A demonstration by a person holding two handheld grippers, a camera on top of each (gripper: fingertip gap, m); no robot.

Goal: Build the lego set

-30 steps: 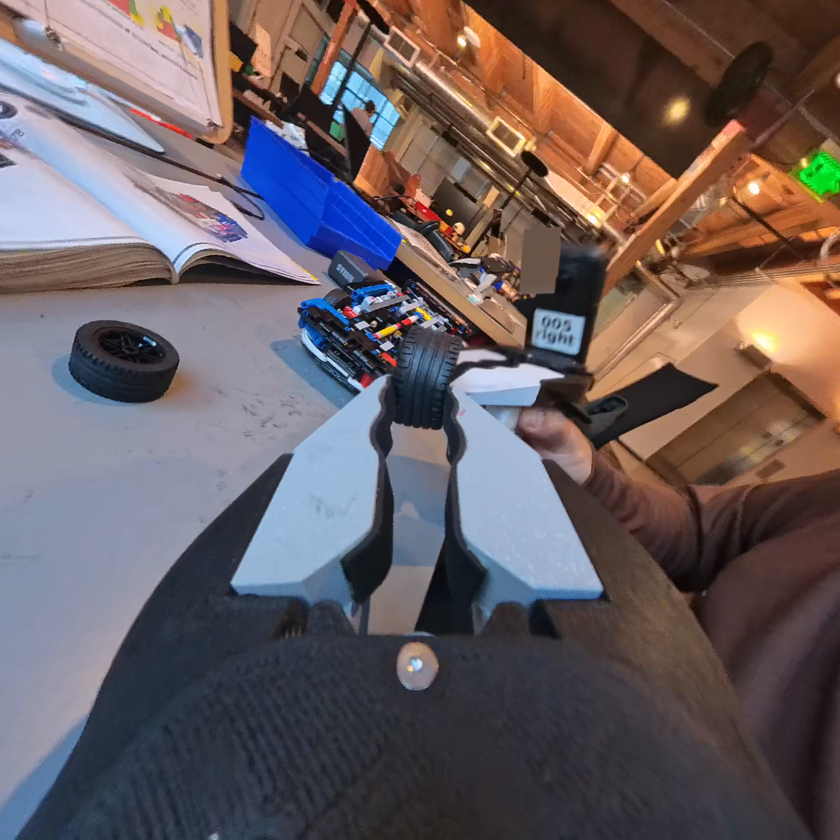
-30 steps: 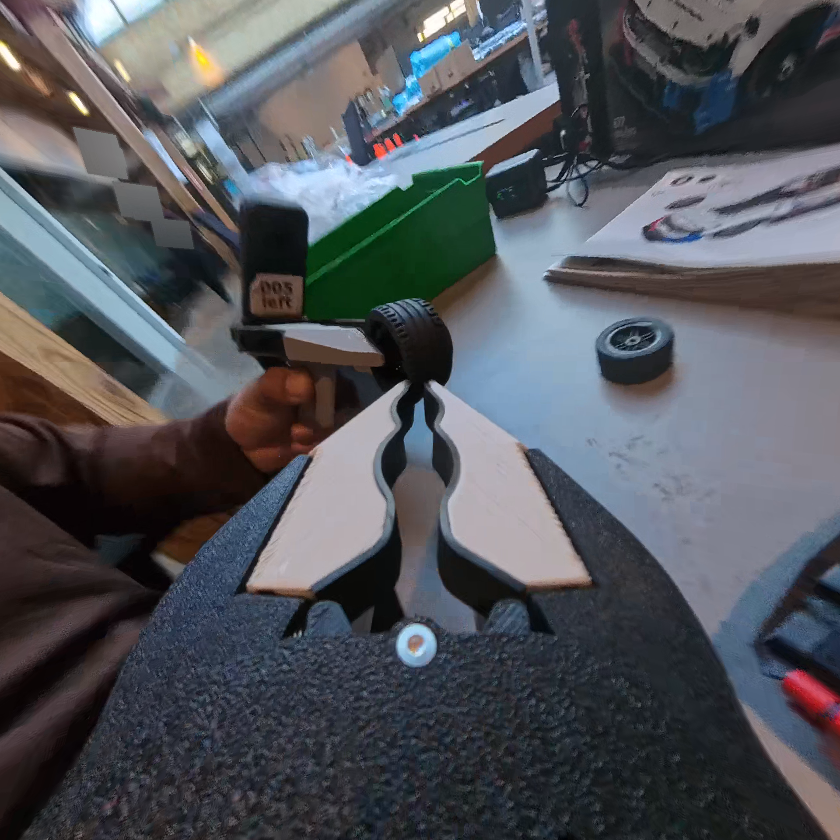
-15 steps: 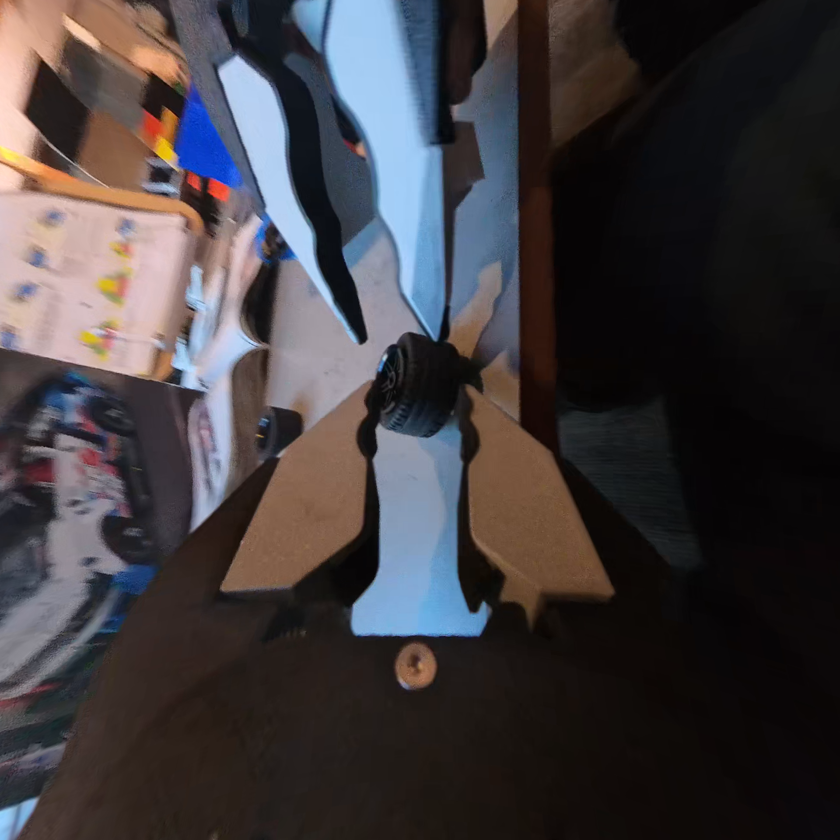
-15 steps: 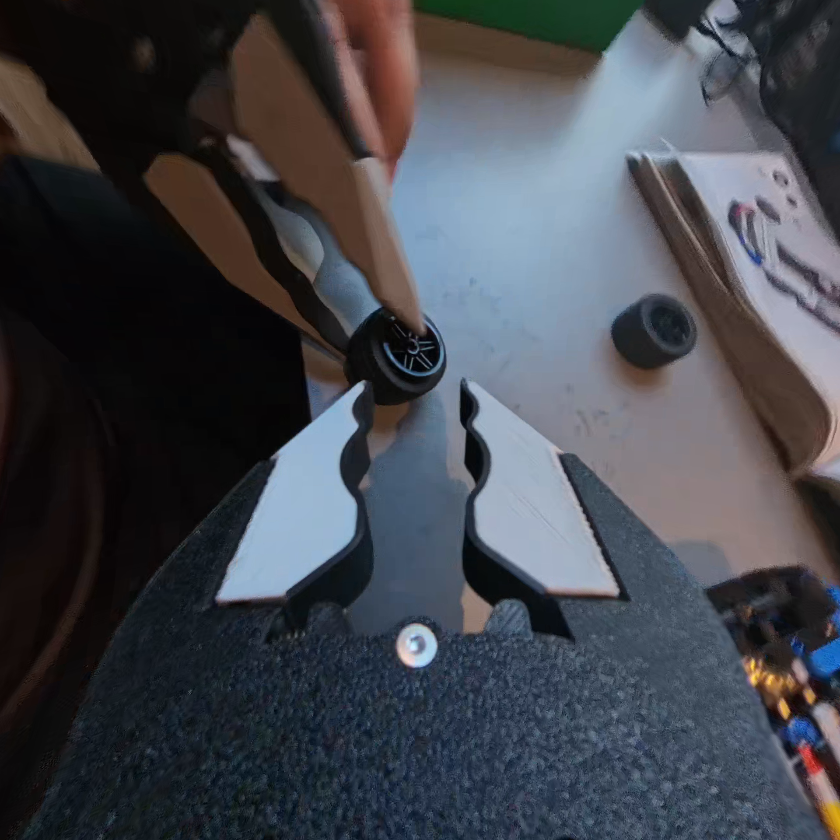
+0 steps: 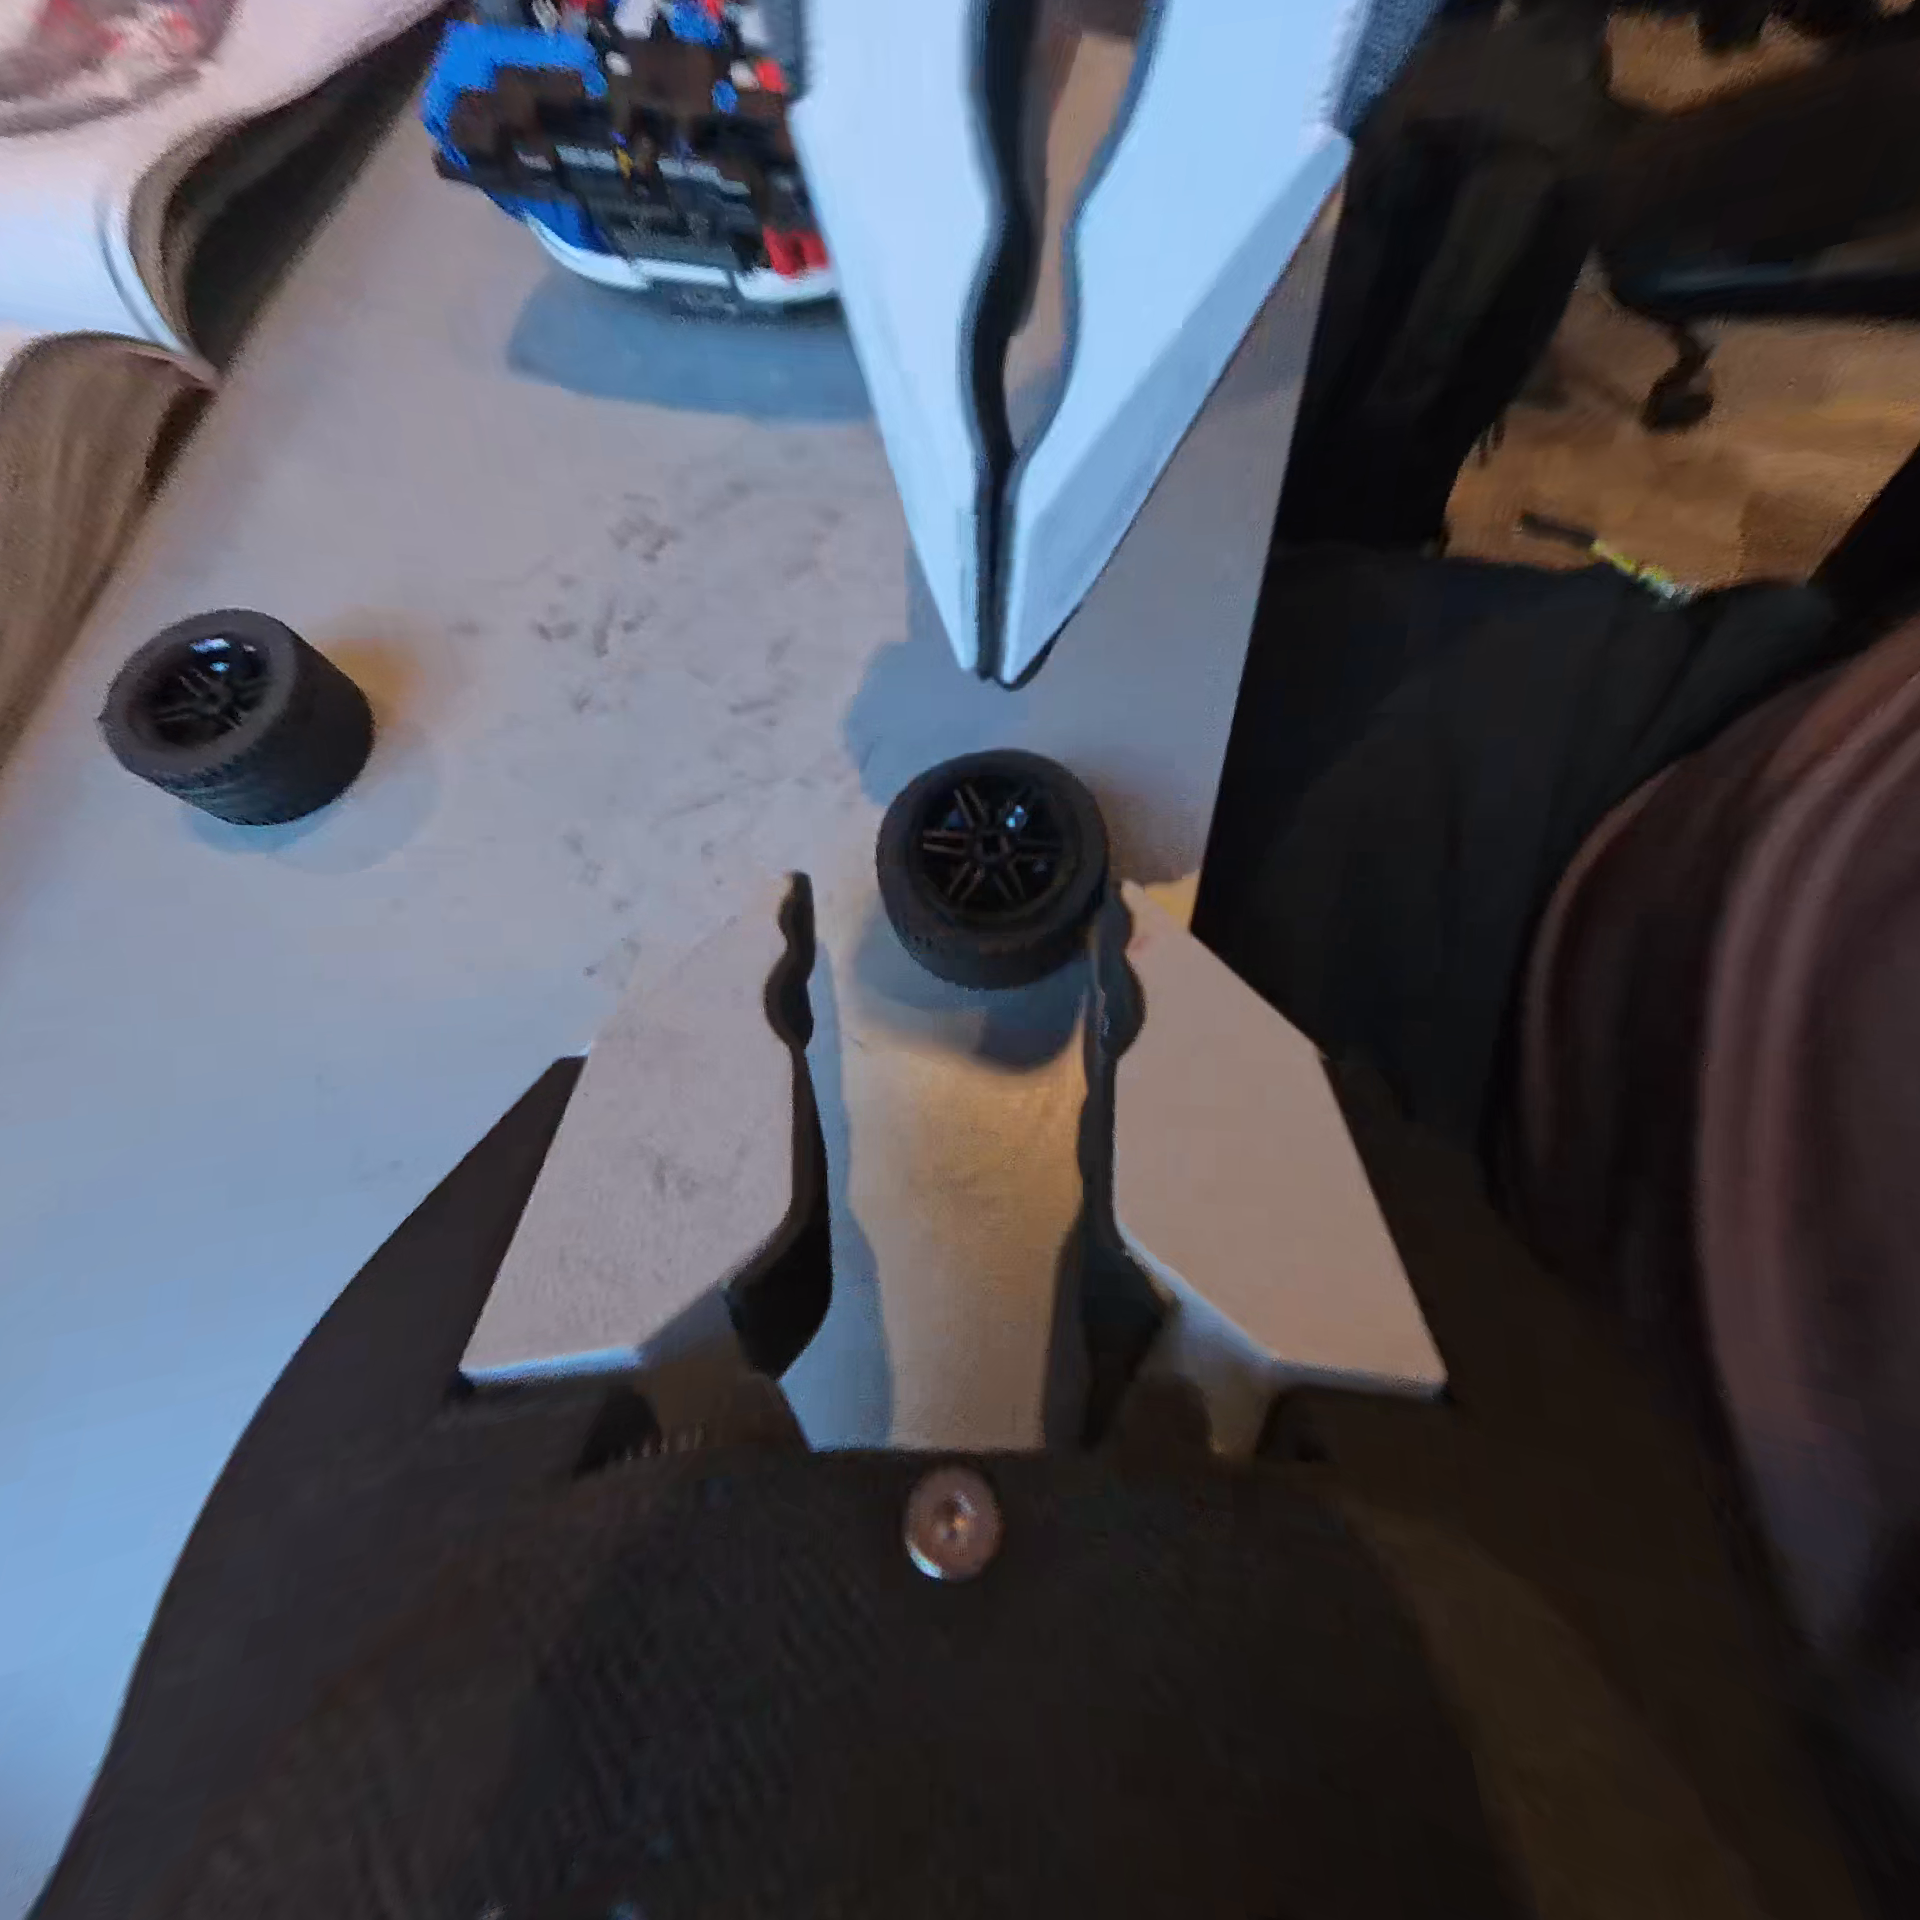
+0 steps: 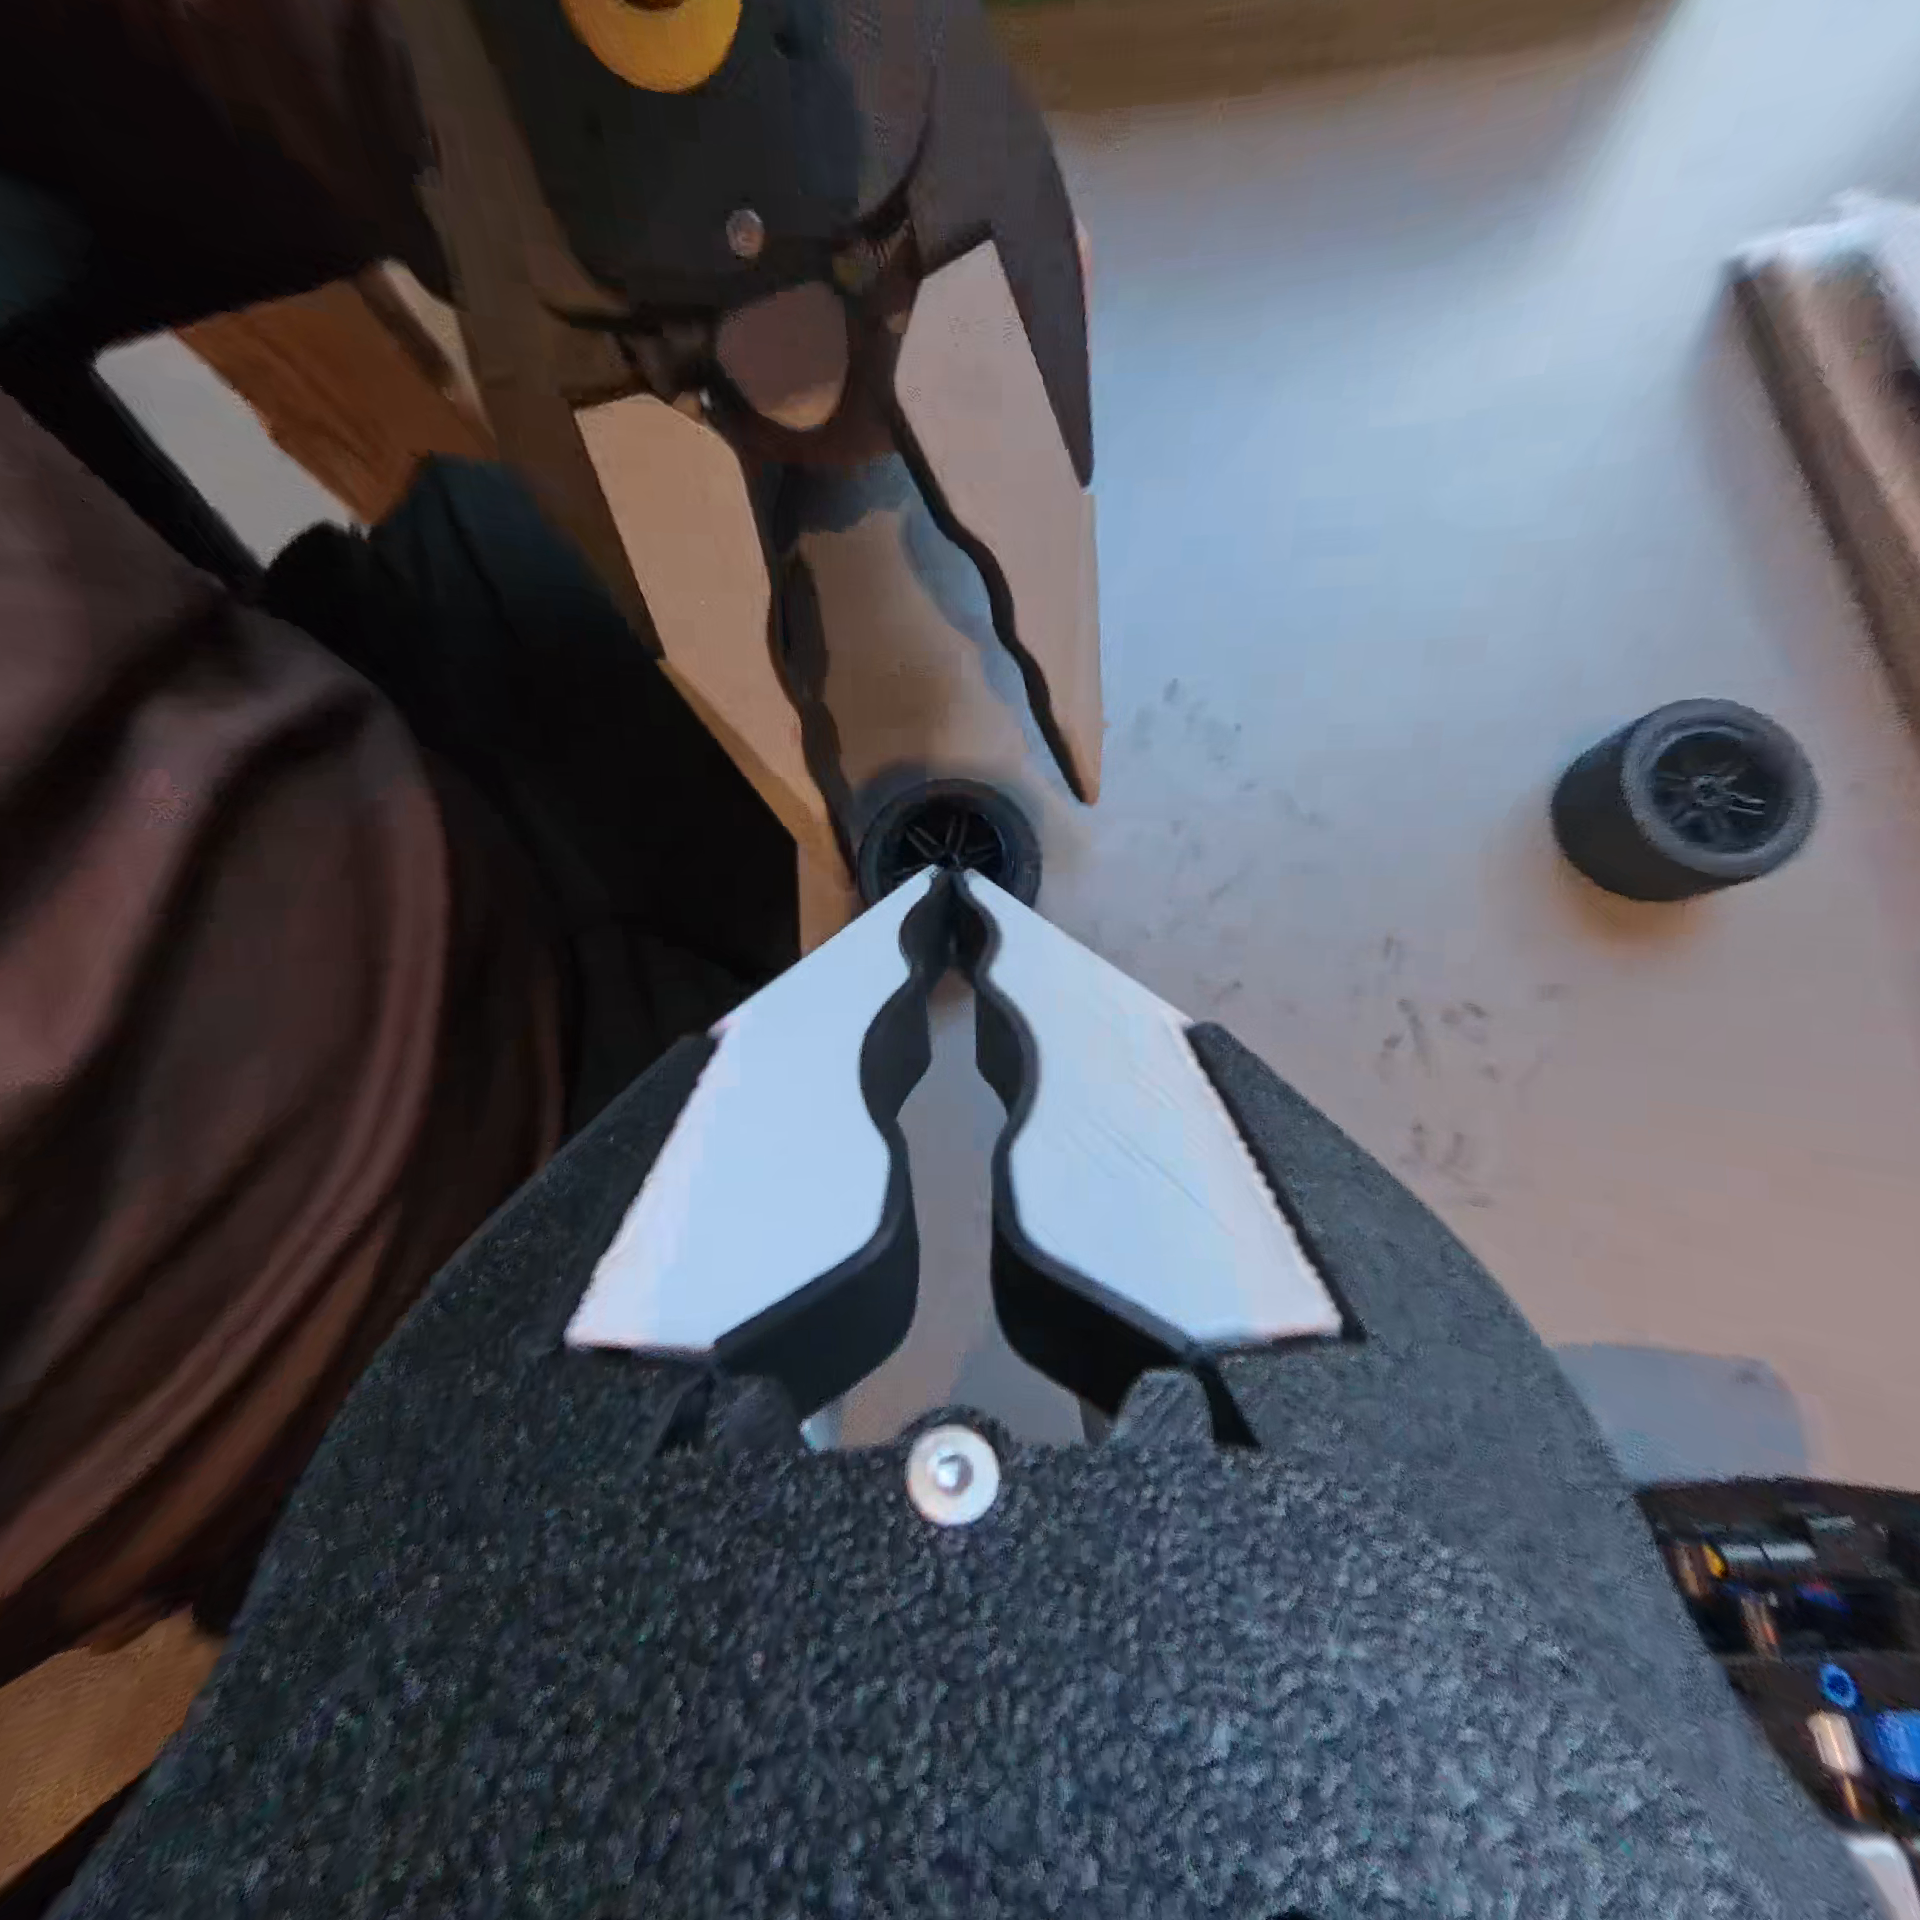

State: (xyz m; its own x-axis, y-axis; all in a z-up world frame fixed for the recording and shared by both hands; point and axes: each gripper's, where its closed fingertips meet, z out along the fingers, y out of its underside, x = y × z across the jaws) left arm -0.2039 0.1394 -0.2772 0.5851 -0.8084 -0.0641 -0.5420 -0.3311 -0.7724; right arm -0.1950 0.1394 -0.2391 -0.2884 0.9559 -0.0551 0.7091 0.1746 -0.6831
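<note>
In the left wrist view the left gripper (image 5: 961, 914) has its jaws spread, and a small black wheel (image 5: 989, 864) lies flat on the grey surface (image 5: 312, 1091) at frame centre, touching the right jaw, while a second wheel (image 5: 237, 715) sits at mid-left and the lego car (image 5: 634, 156) at the top. In the right wrist view the right gripper (image 6: 951, 878), jaws pressed together and empty, points at that wheel (image 6: 948, 836) just above frame centre. The wheel looks light, with a grippy rubber tyre over a stiff rim, so pinching across the tread should hold best.

No readable txt, labels or nos. anywhere — both views too blurred.
</note>
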